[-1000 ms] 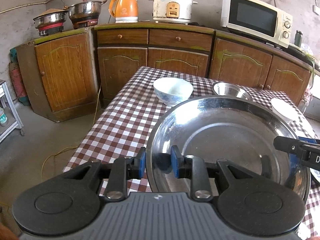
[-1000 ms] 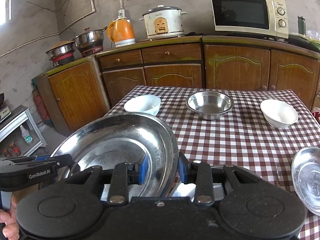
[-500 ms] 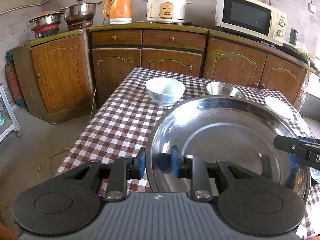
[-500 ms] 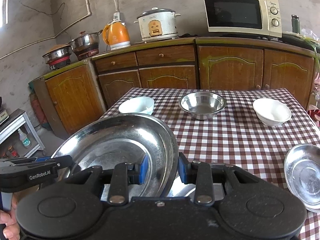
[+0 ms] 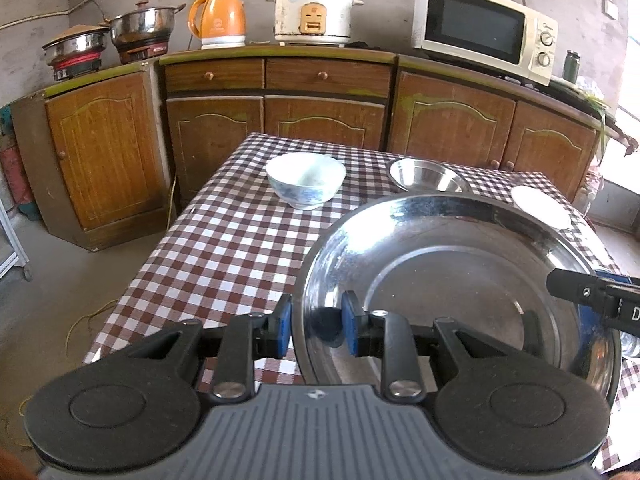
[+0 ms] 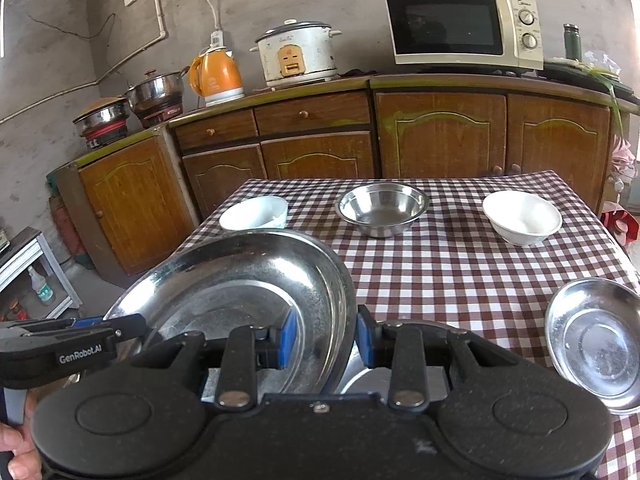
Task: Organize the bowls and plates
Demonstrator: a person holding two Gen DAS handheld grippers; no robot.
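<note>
A large steel plate (image 5: 460, 280) is held tilted above the checked table (image 5: 224, 248) by both grippers. My left gripper (image 5: 316, 322) is shut on its left rim. My right gripper (image 6: 326, 338) is shut on its right rim (image 6: 344, 300); the plate fills the lower left of the right wrist view (image 6: 240, 280). On the table stand a white-and-blue bowl (image 5: 306, 178), a steel bowl (image 6: 382, 208) and a white bowl (image 6: 522, 216). A small steel plate (image 6: 596, 340) lies at the right edge. Another steel dish (image 6: 360, 384) shows under the right gripper.
Wooden cabinets (image 6: 320, 152) run behind the table, with an orange kettle (image 6: 216, 76), a rice cooker (image 6: 296, 52), a microwave (image 6: 460, 26) and pots (image 6: 156, 96) on top. A white shelf (image 6: 28, 276) stands on the floor at left.
Both grippers have risen and drawn back slightly with the large plate; the table and bowls sit lower and farther in both views. The grips are unchanged.
</note>
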